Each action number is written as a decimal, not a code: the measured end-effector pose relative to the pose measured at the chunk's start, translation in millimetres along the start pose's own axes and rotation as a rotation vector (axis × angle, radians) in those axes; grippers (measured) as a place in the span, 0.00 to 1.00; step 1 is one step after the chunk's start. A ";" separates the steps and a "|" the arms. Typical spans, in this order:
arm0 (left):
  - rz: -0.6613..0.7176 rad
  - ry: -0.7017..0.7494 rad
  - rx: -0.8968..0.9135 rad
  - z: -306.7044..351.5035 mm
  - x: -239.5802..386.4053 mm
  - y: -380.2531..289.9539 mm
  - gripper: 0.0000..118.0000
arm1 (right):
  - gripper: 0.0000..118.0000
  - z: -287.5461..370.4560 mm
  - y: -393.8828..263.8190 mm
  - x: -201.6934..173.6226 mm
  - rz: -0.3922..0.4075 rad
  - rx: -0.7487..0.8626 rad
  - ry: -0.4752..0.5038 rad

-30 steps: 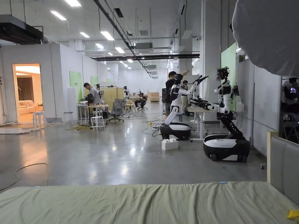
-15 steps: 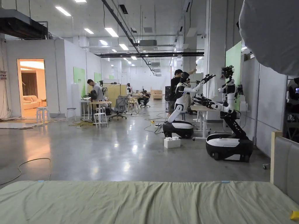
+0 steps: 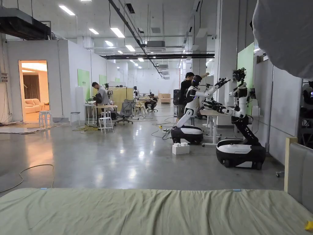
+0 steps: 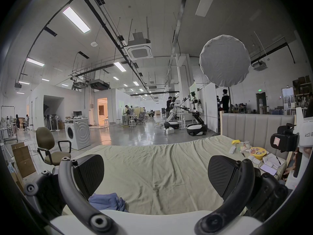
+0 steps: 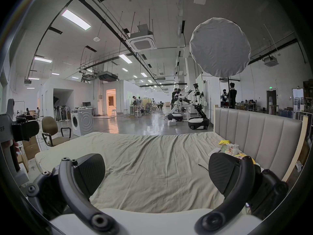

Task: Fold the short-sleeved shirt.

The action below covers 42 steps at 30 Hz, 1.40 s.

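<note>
A crumpled blue garment lies on the pale green bed sheet at the near edge, just beyond my left gripper's left jaw. My left gripper is held above the bed, jaws wide apart and open, with nothing between them. My right gripper is likewise open over bare sheet. The right gripper's body appears at the right edge of the left gripper view, and the left gripper's body at the left edge of the right gripper view. The head view looks over the bed's far edge.
A padded grey headboard stands on the right, with snack packets, a yellow bowl and a phone on the bed beside it. An office chair and washing machine stand left. Two wheeled robots and people are across the floor.
The head camera has tilted and shifted slightly, so the room sits a little differently in the frame. The distant white robot has raised its arm a bit. Nothing on the bed has moved.
</note>
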<state>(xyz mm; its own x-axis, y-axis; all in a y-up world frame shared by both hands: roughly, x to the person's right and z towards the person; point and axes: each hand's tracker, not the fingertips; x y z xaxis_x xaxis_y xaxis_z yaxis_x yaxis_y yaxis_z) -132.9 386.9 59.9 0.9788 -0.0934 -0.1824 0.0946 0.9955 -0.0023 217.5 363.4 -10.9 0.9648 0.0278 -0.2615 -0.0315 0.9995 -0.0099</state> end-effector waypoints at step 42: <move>-0.021 -0.013 -0.052 -2.0 5.0 -1.1 1.00 | 1.00 -11.3 10.1 7.1 -0.264 -0.153 -0.037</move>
<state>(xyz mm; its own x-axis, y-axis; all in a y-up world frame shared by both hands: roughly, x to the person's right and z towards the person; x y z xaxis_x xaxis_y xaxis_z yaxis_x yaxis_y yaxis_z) -128.5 385.3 57.1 0.9790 -0.1137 -0.1689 0.1054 0.9928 -0.0573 221.1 373.6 -23.8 0.9535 -0.2292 -0.1955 0.1853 0.9579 -0.2194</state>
